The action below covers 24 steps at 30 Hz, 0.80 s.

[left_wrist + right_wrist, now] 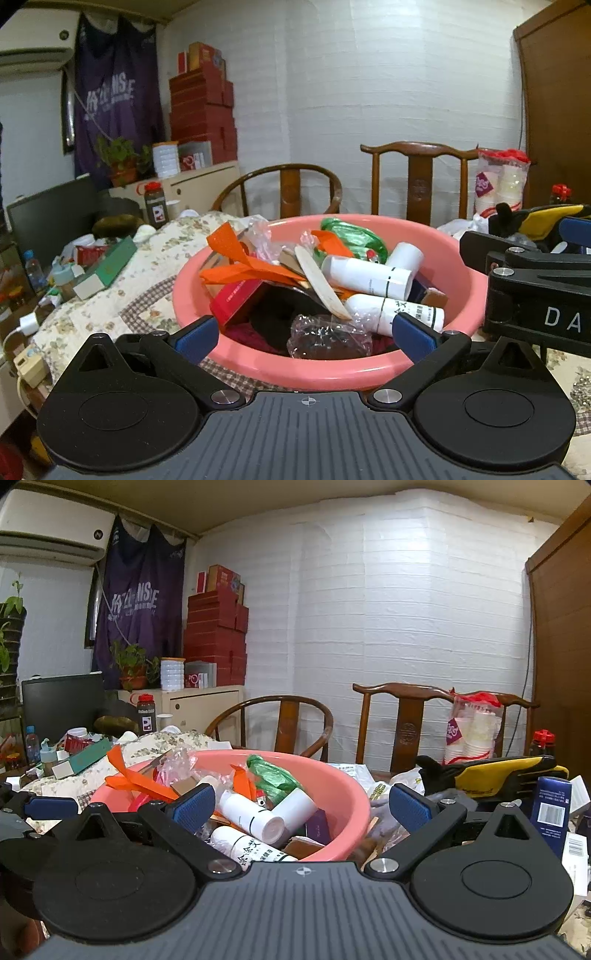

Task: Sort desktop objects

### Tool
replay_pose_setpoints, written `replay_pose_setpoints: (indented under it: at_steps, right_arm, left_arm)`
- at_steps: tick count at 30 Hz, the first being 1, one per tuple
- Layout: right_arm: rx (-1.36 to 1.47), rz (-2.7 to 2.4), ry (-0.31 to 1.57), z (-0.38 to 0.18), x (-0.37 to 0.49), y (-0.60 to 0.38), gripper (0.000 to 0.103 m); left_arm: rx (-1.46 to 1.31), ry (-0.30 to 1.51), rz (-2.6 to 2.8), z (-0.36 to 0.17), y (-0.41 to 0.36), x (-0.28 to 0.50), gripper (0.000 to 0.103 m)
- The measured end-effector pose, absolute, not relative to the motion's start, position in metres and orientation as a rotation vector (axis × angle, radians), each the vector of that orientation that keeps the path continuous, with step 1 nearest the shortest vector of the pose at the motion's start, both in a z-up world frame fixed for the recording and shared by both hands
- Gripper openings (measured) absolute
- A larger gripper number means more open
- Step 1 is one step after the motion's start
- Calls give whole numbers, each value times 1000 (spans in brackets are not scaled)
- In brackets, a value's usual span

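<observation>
Bottles (369,275), white and lying on their sides, sit in the pink basin (280,369) on the desk, directly ahead of my left gripper (306,334). Its fingers are spread and empty, as are my right gripper's (303,806), further right.

Basin (369,373) on table (122,295), holding bottles (369,275). Two chairs (291,188) behind. Box (107,267) left of basin
</observation>
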State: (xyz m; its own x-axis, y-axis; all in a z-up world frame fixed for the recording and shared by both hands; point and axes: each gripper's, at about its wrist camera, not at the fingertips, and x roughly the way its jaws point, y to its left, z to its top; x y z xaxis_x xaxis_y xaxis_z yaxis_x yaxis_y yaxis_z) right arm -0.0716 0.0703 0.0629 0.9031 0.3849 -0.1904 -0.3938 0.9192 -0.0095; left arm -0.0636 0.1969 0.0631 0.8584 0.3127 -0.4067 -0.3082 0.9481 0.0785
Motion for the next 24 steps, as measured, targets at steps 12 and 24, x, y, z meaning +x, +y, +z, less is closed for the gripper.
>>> replay_pose_setpoints:
  at_steps: [12,24]
  right_arm:
    - [-56,399,193,61,-70,75,101]
    - [-67,391,198,58,-68,81,101]
  left_arm:
    - [1,441,345,61,200,-60,103]
    - [4,432,363,60,203,-61,103]
